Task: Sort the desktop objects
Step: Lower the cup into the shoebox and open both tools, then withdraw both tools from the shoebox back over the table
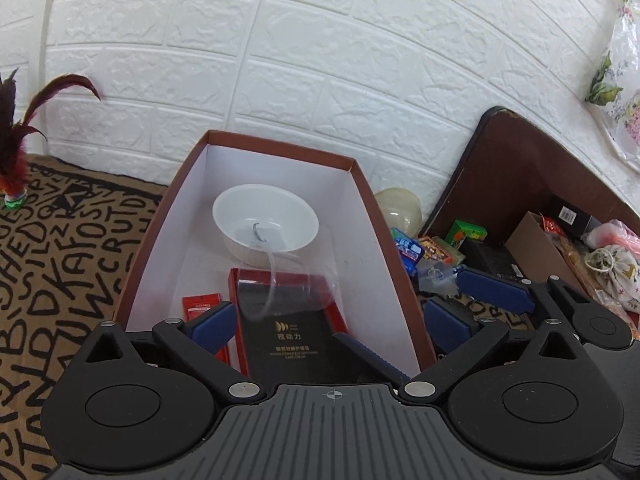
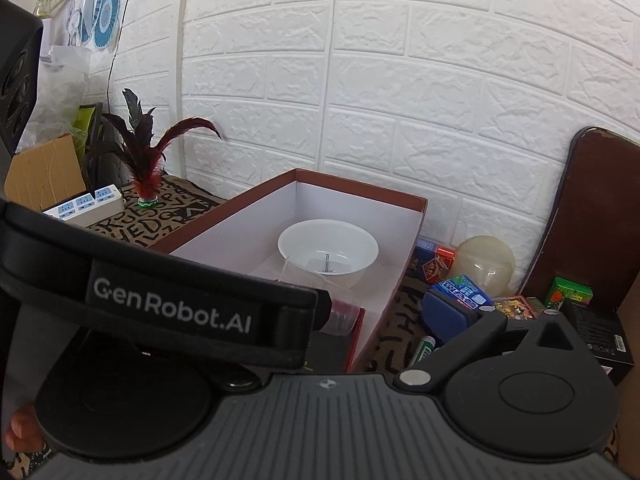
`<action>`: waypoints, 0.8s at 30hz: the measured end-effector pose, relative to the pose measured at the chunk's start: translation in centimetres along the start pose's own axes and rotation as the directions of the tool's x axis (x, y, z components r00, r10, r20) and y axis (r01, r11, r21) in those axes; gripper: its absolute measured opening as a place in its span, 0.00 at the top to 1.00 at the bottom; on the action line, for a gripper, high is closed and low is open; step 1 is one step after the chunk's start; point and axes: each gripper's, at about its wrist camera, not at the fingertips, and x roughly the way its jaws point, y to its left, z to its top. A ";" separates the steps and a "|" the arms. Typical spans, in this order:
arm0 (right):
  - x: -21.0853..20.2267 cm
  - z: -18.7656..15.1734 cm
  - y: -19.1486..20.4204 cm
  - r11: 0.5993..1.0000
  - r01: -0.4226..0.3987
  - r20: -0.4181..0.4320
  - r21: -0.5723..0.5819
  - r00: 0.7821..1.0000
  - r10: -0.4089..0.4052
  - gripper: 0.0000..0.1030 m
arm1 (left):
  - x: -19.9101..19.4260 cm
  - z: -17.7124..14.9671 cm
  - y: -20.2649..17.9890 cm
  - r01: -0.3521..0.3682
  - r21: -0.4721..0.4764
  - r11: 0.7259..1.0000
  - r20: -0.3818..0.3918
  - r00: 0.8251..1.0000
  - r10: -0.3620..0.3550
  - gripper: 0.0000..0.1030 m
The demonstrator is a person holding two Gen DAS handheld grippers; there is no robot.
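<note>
A brown box with white inside [image 1: 176, 216] [image 2: 360, 196] stands against the wall. In it are a white bowl [image 1: 265, 222] [image 2: 328, 250], a clear plastic cup on its side [image 1: 296, 280] [image 2: 340, 314], a black and red box [image 1: 288, 332] and a small red packet [image 1: 200, 306]. My left gripper [image 1: 328, 320] is open, wide over the box's near end, holding nothing. My right gripper's one visible blue finger [image 2: 448, 314] is to the right of the box; the left gripper's body [image 2: 180, 300] hides the other. Loose items lie to the right: a blue packet [image 1: 408, 250] [image 2: 464, 290], colourful boxes [image 1: 466, 236] [image 2: 570, 292].
A feather shuttlecock [image 1: 14, 184] [image 2: 148, 184] stands on the lettered cloth [image 1: 60, 260] at left. A pale balloon [image 2: 486, 264], a brown board [image 2: 592, 216] and a black box [image 2: 604, 332] are at right. A power strip [image 2: 86, 206] lies far left.
</note>
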 end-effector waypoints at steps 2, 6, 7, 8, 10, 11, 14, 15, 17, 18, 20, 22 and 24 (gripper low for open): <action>-0.2 0.0 0.0 1.000 0.002 -0.003 -0.003 1.000 -0.003 0.00 | -0.1 -0.1 -0.2 -0.002 -0.006 1.000 -0.003 1.000 0.002 0.00; -0.8 -0.1 -0.1 1.000 0.010 0.003 -0.008 1.000 -0.009 0.00 | -0.4 -0.2 -0.5 0.003 -0.019 1.000 -0.010 1.000 -0.003 0.00; -0.9 -0.1 -0.1 1.000 0.010 0.004 -0.007 1.000 -0.010 0.00 | -0.5 -0.2 -0.6 0.004 -0.019 1.000 -0.010 1.000 -0.004 0.00; -1.1 -0.2 -0.2 1.000 0.010 0.005 -0.006 1.000 -0.010 0.00 | -0.5 -0.2 -0.7 0.004 -0.017 1.000 -0.010 1.000 -0.004 0.00; -1.3 -0.2 -0.3 1.000 0.012 0.003 -0.004 1.000 -0.012 0.00 | -0.7 -0.3 -1.0 0.004 -0.013 1.000 -0.011 1.000 -0.004 0.00; -1.4 -0.2 -0.4 1.000 0.013 0.002 -0.003 1.000 -0.013 0.00 | -0.8 -0.4 -1.1 0.005 -0.010 1.000 -0.012 1.000 -0.005 0.00; -1.9 -0.3 -0.5 1.000 0.013 0.005 0.003 1.000 -0.013 0.00 | -1.1 -0.4 -1.5 0.016 -0.018 1.000 -0.019 1.000 -0.017 0.00; -2.1 -0.4 -0.6 1.000 0.013 0.008 0.007 1.000 -0.013 0.00 | -1.3 -0.5 -1.7 0.020 -0.020 1.000 -0.019 1.000 -0.020 0.00; -2.5 -0.5 -0.8 1.000 0.010 0.013 0.019 1.000 -0.010 0.00 | -1.6 -0.7 -2.1 0.017 -0.018 1.000 -0.011 1.000 -0.017 0.00; -2.8 -0.7 -0.9 1.000 0.008 0.014 0.026 1.000 -0.008 0.00 | -1.9 -0.9 -2.3 0.012 -0.017 1.000 -0.003 1.000 -0.012 0.00; -3.4 -1.0 -1.2 0.999 0.007 0.019 0.039 1.000 -0.007 0.00 | -2.4 -1.4 -2.7 0.019 -0.015 1.000 0.017 1.000 -0.019 0.00; -4.1 -1.5 -1.6 0.999 0.007 0.022 0.051 1.000 -0.008 0.00 | -2.7 -2.2 -3.3 0.033 -0.017 0.999 0.028 0.999 -0.033 0.00; -4.8 -2.0 -2.0 0.998 0.007 0.019 0.067 1.000 -0.008 0.00 | -2.9 -2.9 -4.1 0.031 0.000 1.000 0.028 0.999 -0.031 0.00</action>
